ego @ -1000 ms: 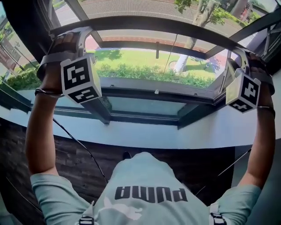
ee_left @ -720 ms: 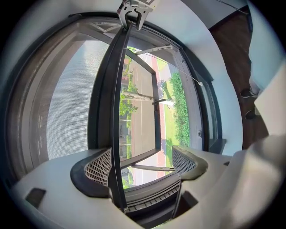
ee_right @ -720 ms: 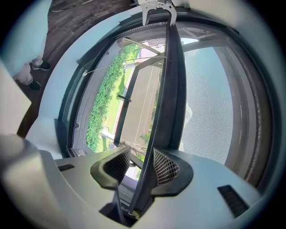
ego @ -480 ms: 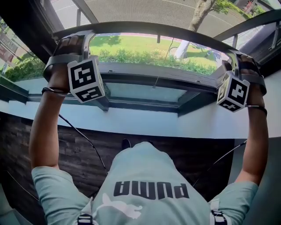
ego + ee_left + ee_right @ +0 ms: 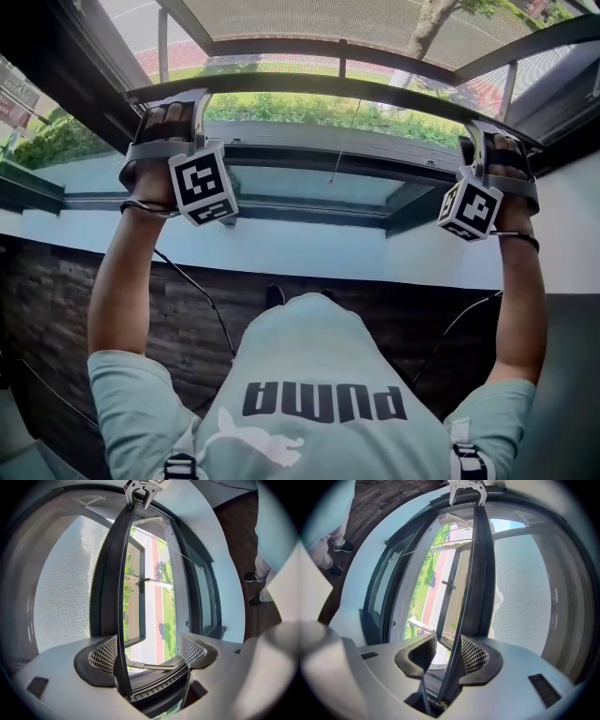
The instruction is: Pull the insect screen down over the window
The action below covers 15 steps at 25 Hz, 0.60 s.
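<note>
Most of my pull looks done, a strip left. Head view: insect screen (image 5: 309,23) covers the upper window, bar (image 5: 328,82) near the lower frame (image 5: 309,139). Left gripper view: left gripper (image 5: 150,651) spread, bar against one pad. Right gripper view: right gripper (image 5: 449,654) unclenched, straddling it

Person, seen from above, both arms raised forward.
- Left arm (image 5: 120,281): extended upward, wristband at wrist; hand (image 5: 161,141) around the left gripper (image 5: 150,649), marker cube (image 5: 202,183) facing back.
- Left fingers (image 5: 104,656): wide apart, pull bar (image 5: 108,597) lying against one pad only.
- Right arm (image 5: 523,300): likewise extended; right gripper (image 5: 444,651) level with the left.
- Right fingers (image 5: 474,656): apart, the bar between them, a gap on one side.
</note>
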{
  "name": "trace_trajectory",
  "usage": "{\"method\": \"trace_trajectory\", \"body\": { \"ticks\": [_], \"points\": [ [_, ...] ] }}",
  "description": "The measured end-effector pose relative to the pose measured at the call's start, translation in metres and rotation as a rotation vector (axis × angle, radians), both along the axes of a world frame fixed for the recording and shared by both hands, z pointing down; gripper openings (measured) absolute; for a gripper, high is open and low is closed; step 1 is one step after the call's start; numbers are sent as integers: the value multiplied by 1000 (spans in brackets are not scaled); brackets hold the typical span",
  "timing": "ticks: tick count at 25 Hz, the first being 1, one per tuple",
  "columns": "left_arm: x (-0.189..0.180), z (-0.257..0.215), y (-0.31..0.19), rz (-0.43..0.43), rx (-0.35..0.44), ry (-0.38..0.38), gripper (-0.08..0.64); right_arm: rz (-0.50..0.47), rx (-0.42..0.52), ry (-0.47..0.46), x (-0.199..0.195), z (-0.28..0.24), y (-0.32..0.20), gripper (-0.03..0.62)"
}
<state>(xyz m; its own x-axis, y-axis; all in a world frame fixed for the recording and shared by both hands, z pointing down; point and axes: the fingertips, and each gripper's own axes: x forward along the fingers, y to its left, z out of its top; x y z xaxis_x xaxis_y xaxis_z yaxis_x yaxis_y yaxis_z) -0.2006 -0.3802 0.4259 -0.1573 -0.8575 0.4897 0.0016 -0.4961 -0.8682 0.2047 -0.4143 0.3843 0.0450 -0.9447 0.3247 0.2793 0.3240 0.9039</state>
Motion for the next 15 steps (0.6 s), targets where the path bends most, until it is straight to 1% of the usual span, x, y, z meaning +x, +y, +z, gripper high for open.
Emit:
{"method": "trace_trajectory", "body": {
  "ticks": [2, 4, 7, 11, 15],
  "points": [
    [2, 17, -3, -16, 21, -3, 417, 8, -2, -25, 2, 17, -1, 163],
    [3, 34, -3, -30, 18, -5, 417, 16, -20, -45, 3, 34, -1, 163],
    [4, 60, -1, -38, -29, 5, 417, 20, -66, -58, 1, 61, 0, 163],
    [4, 90, -3, -46, -47, 25, 417, 32, -112, -71, 0, 90, -1, 163],
    [4, 127, 0, -53, -101, 25, 414, 33, -174, -59, -1, 129, 1, 163]
  ]
}}
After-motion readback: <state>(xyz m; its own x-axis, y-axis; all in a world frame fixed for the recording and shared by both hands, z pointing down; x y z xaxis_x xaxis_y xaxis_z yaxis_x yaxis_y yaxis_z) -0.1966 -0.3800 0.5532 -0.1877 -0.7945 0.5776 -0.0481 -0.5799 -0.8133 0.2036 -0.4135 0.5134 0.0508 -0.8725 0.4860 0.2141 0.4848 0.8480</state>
